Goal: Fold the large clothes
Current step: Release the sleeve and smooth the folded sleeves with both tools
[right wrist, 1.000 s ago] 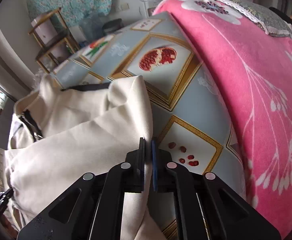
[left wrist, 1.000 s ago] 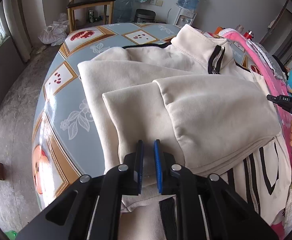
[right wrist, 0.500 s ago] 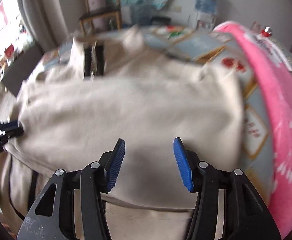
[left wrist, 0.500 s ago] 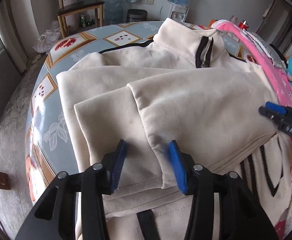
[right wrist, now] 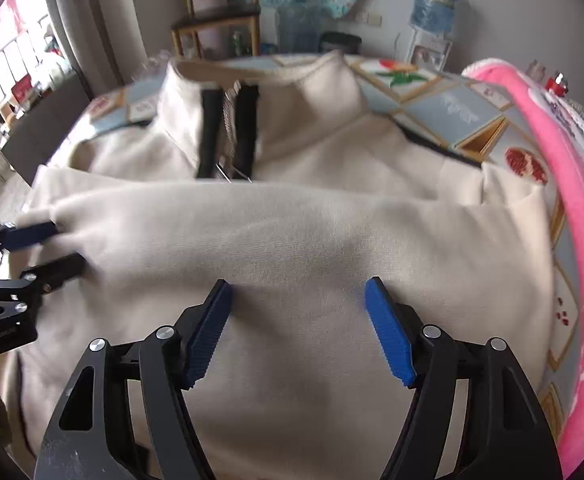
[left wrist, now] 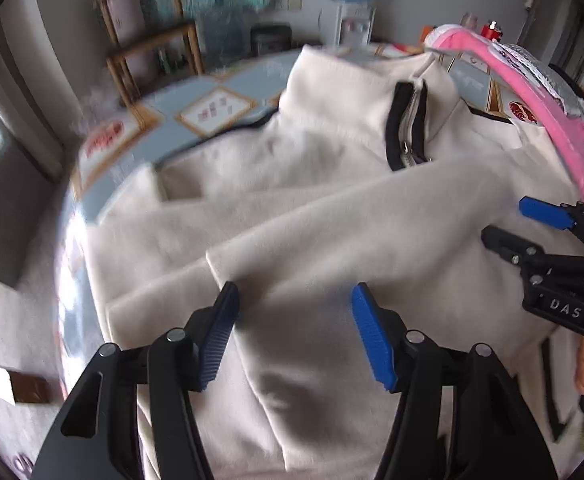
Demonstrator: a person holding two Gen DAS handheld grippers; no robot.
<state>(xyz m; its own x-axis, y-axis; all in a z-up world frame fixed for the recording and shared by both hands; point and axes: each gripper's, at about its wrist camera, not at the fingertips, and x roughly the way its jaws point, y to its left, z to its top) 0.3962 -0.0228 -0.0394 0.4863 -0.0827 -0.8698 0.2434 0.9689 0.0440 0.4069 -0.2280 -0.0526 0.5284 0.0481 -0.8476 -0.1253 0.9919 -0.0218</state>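
A cream sweatshirt (left wrist: 332,224) with a black-trimmed zip collar (left wrist: 408,132) lies on the table, both sleeves folded across its chest. It also shows in the right wrist view (right wrist: 312,240), with its collar (right wrist: 228,128) at the far side. My left gripper (left wrist: 294,336) is open and empty just above the folded sleeves near the hem. My right gripper (right wrist: 298,328) is open and empty over the middle of the garment. The right gripper shows at the right of the left wrist view (left wrist: 508,226). The left gripper shows at the left of the right wrist view (right wrist: 46,250).
The table has a blue tiled cloth (left wrist: 212,112) with fruit prints. A pink flowered blanket (right wrist: 552,160) lies along the right side. Behind stand a wooden chair (right wrist: 216,28), a water dispenser (right wrist: 432,20) and a dark bin (left wrist: 270,40).
Both grippers opened and let go of the sweatshirt sleeves, which now lie folded across the chest. Both grippers drew back toward the hem; the right one swung to face the collar.
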